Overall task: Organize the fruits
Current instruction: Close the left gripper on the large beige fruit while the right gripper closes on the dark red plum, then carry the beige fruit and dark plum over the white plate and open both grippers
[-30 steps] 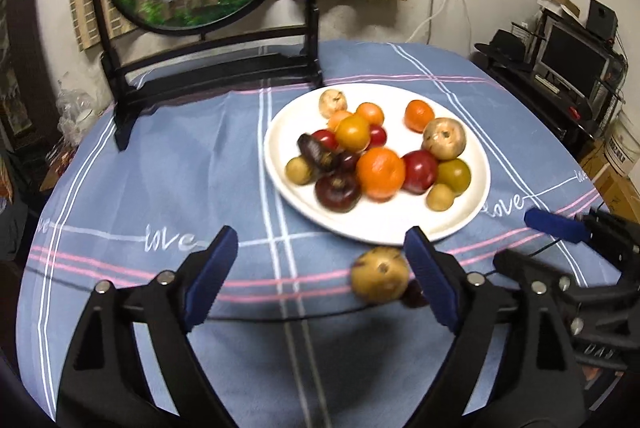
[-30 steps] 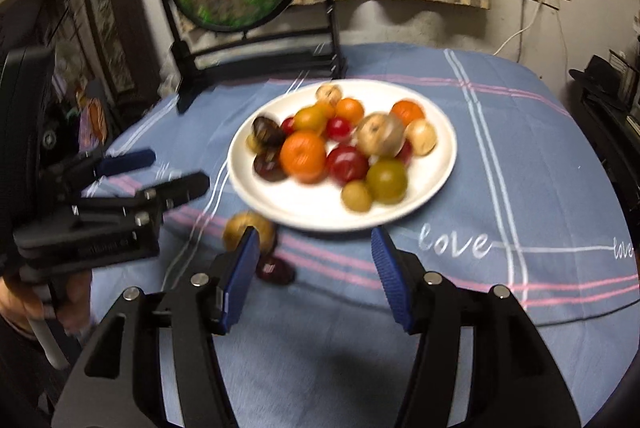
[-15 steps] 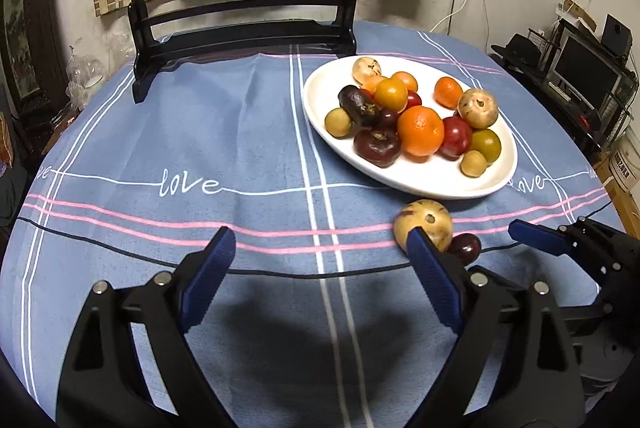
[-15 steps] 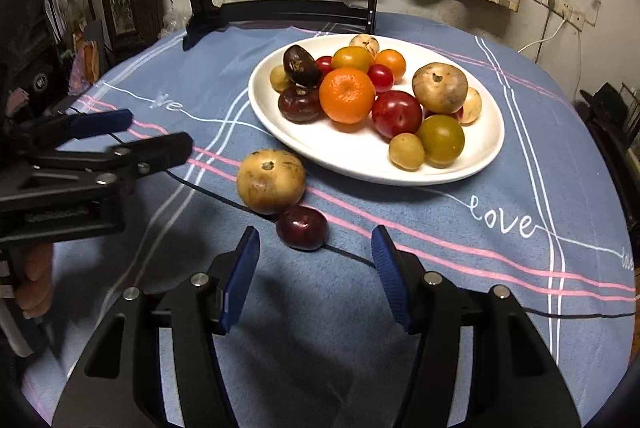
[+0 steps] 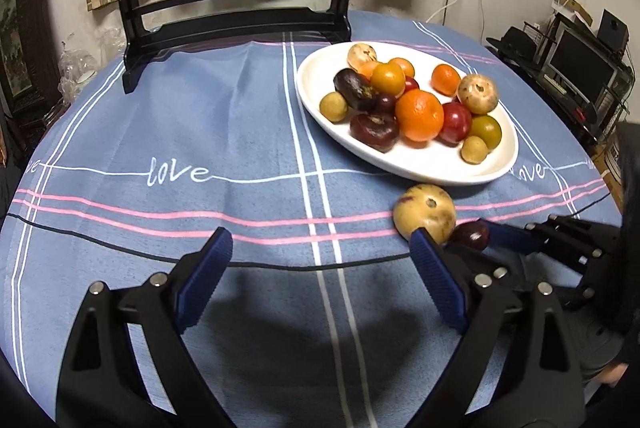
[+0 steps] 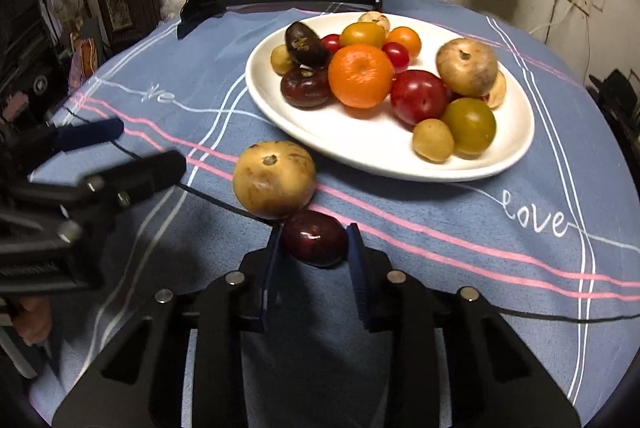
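A white plate [image 6: 360, 163] holds several fruits, among them a large orange [image 6: 360, 75] and a red plum [image 6: 418, 95]. Two fruits lie on the blue cloth in front of it: a tan round fruit [image 6: 274, 179] and a small dark plum [image 6: 316, 244] touching it. My right gripper [image 6: 314, 232] is closing on the dark plum, with a blue pad against each side. In the left wrist view the tan fruit [image 5: 424, 214] sits just past the right fingertip of my left gripper [image 5: 320, 234], which stands open over bare cloth with nothing between its fingers.
A black wooden stand [image 5: 236, 15] with a round goldfish panel rises at the table's far edge. The blue tablecloth [image 5: 180, 131] covers the round table. A monitor and shelves [image 5: 580, 67] stand off to the right, past the table.
My right gripper came down over the dark plum and its jaws narrowed from wide apart to touching the plum. The left gripper sank slightly and stayed open.
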